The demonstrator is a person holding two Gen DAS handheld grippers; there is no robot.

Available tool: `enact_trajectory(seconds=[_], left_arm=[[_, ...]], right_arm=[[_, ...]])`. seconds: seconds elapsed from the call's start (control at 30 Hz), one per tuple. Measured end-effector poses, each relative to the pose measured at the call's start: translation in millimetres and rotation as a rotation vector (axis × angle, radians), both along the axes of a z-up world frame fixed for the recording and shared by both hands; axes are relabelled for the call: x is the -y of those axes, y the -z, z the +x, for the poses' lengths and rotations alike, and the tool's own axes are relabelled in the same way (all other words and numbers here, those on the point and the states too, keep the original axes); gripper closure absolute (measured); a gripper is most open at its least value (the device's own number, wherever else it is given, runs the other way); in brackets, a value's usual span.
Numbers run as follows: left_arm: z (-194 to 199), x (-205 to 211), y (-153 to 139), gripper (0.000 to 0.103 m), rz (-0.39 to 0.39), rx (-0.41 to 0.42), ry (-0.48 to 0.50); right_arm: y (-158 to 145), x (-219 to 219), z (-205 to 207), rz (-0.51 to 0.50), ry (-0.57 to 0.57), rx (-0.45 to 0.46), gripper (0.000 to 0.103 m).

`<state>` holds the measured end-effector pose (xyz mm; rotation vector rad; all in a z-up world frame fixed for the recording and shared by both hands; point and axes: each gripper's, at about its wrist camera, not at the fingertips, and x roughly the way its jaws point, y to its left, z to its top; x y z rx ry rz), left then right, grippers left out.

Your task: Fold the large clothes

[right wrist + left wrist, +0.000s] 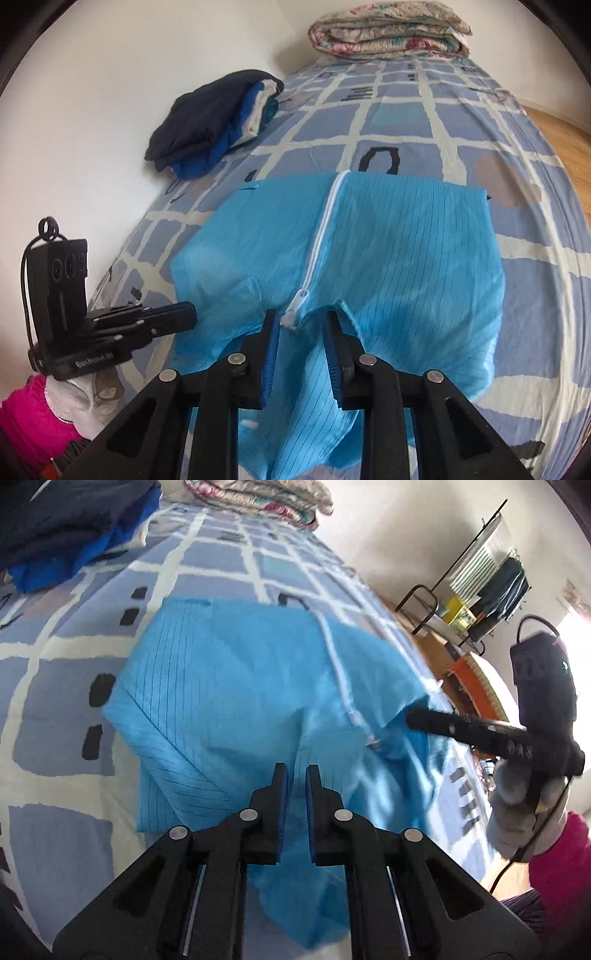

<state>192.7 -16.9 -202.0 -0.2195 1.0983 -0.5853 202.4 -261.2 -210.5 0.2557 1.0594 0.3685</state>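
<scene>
left gripper (296, 771) angled downward, jaws nearly closed with only a narrow gap, nothing between them, right gripper (301, 319) angled downward, jaws partly open, gloved hands holding both

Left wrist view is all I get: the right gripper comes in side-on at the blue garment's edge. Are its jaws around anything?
Observer: In the right wrist view, the right gripper has its jaws apart, with the near end of the white zipper of the blue garment in the gap. I see no pad pressing on it.
Operator: Is that zipper done up?
Observer: Closed from the far hem down to the zipper pull, which sits just ahead of the fingertips.
Operator: The dark clothes are cut off in my view. Are they folded?
Observer: Yes. The folded stack has navy on top and blue and white beneath, and it lies on the bed apart from the garment.
</scene>
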Motion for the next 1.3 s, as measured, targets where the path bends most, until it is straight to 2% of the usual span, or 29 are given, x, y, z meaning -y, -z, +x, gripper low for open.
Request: enact_trajectory(seconds=[0.07, 0.13, 0.23, 0.33, 0.47, 0.6, 0.73, 0.87, 0.9, 0.97, 1.2, 1.27, 1.3], left_arm=[[2, -5, 9, 0.097, 0.026, -0.009, -0.009], [-2, -9, 5, 0.097, 0.022, -0.007, -0.027], [-3, -10, -16, 0.097, -0.009, 0.038, -0.027], [2, 0, -34, 0.097, -0.045, 0.059, 0.008], [15, 29, -35, 0.097, -0.078, 0.03, 0.069], [24, 62, -19, 0.097, -0.086, -0.043, 0.142], [33, 76, -7, 0.097, -0.095, -0.08, 0.15], [37, 86, 2, 0.097, -0.061, -0.075, 0.154], [37, 87, 5, 0.097, -0.042, -0.068, 0.149], [38, 88, 10, 0.097, -0.02, -0.061, 0.147], [38, 83, 15, 0.097, 0.009, -0.064, 0.15], [39, 75, 7, 0.097, -0.004, -0.05, 0.134], [40, 70, 0, 0.097, -0.018, -0.043, 0.128]], right_arm=[[18, 7, 11, -0.022, 0.049, -0.057, 0.078], [28, 15, 14, -0.033, 0.082, -0.094, 0.08], [9, 16, -1, -0.04, 0.08, -0.046, 0.074], [-15, 8, -29, -0.047, 0.022, 0.018, 0.071], [-14, -16, -58, -0.171, -0.058, 0.05, 0.069], [2, -36, -58, -0.255, -0.105, 0.036, 0.069], [11, -41, -53, -0.348, -0.109, 0.032, 0.069], [17, -38, -52, -0.361, -0.129, 0.02, 0.096], [17, -38, -54, -0.356, -0.133, 0.022, 0.101], [16, -38, -59, -0.356, -0.152, 0.032, 0.103], [23, -42, -79, -0.331, -0.23, 0.02, 0.102], [17, -40, -78, -0.299, -0.227, 0.02, 0.092], [9, -38, -79, -0.265, -0.225, 0.044, 0.079]])
